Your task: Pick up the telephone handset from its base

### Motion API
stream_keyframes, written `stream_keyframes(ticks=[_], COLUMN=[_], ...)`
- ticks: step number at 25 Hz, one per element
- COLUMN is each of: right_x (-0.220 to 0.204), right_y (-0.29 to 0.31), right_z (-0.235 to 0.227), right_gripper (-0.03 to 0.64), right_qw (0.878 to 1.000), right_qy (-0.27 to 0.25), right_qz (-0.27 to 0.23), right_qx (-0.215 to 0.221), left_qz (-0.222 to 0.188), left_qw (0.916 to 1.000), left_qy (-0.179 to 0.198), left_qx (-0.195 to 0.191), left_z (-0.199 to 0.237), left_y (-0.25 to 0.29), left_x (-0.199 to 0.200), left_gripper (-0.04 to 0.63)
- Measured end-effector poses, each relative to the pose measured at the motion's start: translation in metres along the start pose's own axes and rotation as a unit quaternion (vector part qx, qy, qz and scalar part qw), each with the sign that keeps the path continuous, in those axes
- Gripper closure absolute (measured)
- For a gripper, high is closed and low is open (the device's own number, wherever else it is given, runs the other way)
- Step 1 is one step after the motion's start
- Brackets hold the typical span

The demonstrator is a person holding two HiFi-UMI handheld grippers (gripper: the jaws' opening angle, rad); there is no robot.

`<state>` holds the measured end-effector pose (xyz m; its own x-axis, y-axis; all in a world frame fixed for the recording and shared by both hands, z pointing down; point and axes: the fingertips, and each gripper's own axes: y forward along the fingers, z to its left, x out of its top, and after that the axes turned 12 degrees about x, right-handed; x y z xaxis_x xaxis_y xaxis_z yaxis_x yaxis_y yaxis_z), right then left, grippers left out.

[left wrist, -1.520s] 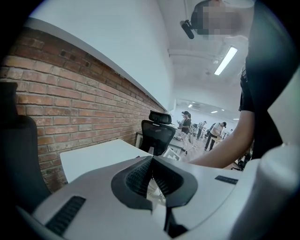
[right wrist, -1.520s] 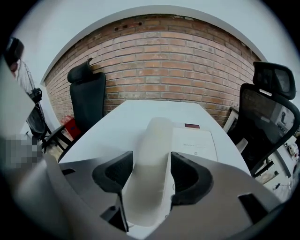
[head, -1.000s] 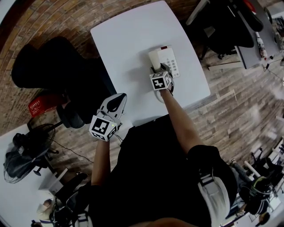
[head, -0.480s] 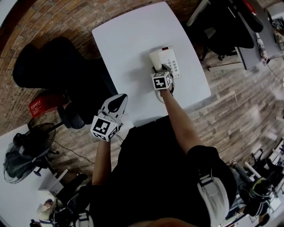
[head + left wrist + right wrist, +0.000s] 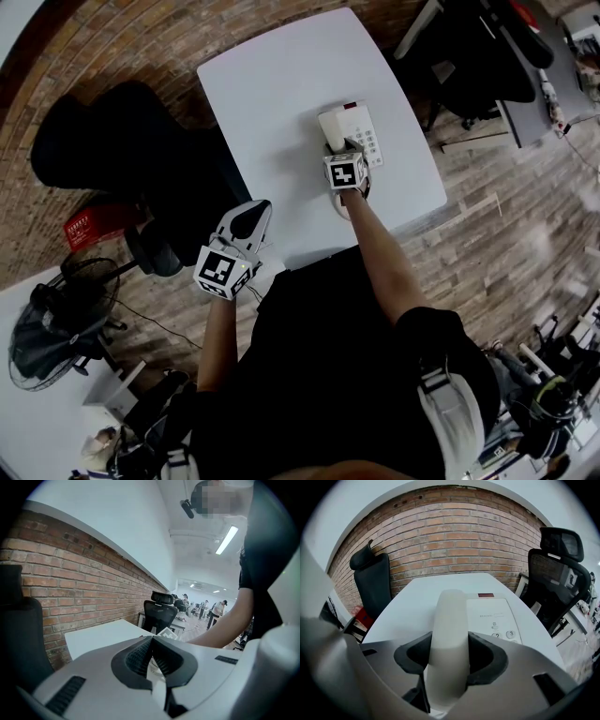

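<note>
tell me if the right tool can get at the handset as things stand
Likely yes: the right tool already straddles the handset on the base, its jaws have just been closing onto it, and nothing stands in between.

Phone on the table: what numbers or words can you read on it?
"2" on a key of the telephone base.
"3" on the key beside it.
The small print above the keys is too blurred to read.
The red window at the top shows nothing readable.
The handset shows no writing.
</note>
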<state>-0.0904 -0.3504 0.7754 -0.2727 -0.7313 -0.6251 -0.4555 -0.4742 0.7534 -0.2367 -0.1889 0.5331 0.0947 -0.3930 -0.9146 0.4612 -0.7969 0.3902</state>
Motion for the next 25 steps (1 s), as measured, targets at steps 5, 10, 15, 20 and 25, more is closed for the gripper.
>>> stream_keyframes(ticks=[5,10,15,20,25], right_x=[-0.001,-0.001,0.003,0.003,0.0], right_y=[-0.003,-0.009,-0.02,-0.032,-0.047], right_z=[0.001,-0.002,-0.001,0.002,0.004], right_gripper=[0.413,0.413,0.413,0.412,0.411], right_qw=[1.0,1.0,1.0,1.0,0.999], right_qy=[-0.006,-0.012,-0.017,-0.017,-0.021], right_qz=[-0.001,-0.002,-0.011,-0.018,-0.026], right_qx=[-0.002,-0.007,-0.012,-0.016,-0.027], left_qz=[-0.002,-0.007,-0.014,-0.024,-0.035], left_qw=[1.0,1.0,0.9999,0.9997,0.9994], left_qy=[0.001,-0.002,-0.003,-0.005,-0.004], left_qx=[0.001,0.0,0.0,-0.003,-0.006], left_z=[0.001,0.001,0.0,-0.003,-0.006], left_y=[-0.003,-0.005,-0.01,-0.018,-0.03], left_x=[0.001,0.001,0.002,0.002,-0.001], left_gripper=[0.577,0.577,0.577,0.577,0.577])
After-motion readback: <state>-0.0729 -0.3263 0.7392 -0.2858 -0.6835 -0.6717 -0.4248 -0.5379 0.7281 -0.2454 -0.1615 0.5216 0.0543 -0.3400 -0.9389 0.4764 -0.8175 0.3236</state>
